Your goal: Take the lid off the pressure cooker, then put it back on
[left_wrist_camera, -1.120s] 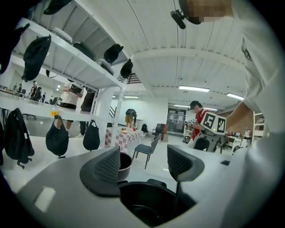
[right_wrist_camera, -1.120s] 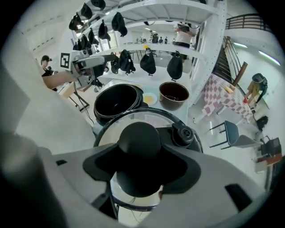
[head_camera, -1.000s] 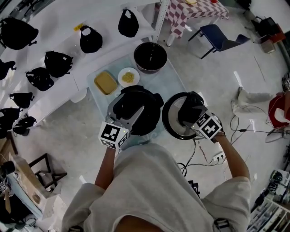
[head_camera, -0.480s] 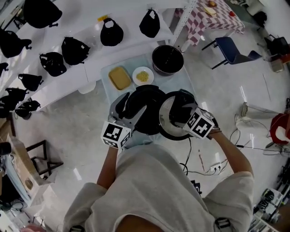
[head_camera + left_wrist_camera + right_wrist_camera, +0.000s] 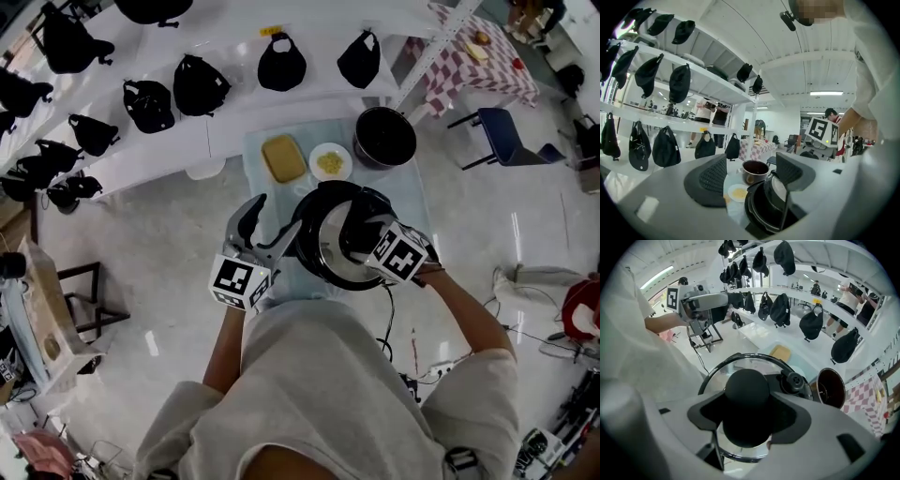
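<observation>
Black lid knob (image 5: 746,392) in right tongs (image 5: 747,419)

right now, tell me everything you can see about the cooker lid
The lid is round, a clear glass-looking pane in a shiny metal band, with a black ball knob at its centre and a small black valve beside it. The right tool is shut on the knob from above and carries it. It hangs tilted over the open black cooker, apparently not seated on the rim.
</observation>
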`<state>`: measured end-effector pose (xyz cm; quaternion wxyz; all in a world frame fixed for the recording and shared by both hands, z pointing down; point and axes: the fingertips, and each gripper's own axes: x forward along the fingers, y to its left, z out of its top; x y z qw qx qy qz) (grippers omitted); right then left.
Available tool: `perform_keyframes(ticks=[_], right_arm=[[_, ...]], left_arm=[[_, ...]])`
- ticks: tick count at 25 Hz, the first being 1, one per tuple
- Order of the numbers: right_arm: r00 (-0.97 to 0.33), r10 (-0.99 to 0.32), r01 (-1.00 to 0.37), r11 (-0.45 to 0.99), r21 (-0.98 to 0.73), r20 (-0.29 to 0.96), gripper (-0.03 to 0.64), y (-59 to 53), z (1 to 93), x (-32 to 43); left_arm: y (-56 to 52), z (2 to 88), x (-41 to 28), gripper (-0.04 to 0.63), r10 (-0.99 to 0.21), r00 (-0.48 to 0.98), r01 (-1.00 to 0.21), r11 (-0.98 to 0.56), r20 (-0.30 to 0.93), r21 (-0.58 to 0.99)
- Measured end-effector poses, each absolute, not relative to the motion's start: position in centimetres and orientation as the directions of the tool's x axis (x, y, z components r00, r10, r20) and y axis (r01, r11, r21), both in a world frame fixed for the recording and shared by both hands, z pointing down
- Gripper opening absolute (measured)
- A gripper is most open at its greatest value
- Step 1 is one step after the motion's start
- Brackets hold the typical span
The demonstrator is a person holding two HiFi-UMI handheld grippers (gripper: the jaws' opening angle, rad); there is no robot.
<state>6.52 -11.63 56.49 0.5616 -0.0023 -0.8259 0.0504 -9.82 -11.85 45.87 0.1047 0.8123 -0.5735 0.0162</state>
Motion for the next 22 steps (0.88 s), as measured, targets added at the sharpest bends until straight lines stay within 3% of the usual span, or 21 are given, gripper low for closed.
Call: perform_keyframes(ticks=[22], right_arm=[[-0.329, 0.09, 0.013, 0.996, -0.091, 0.94, 0.273, -12.2, 60.2, 1.7]], left_arm=[[-10.7, 46.2, -14.4, 0.322, -0.948, 0.282, -0.953, -0.259, 0.149, 0.154]])
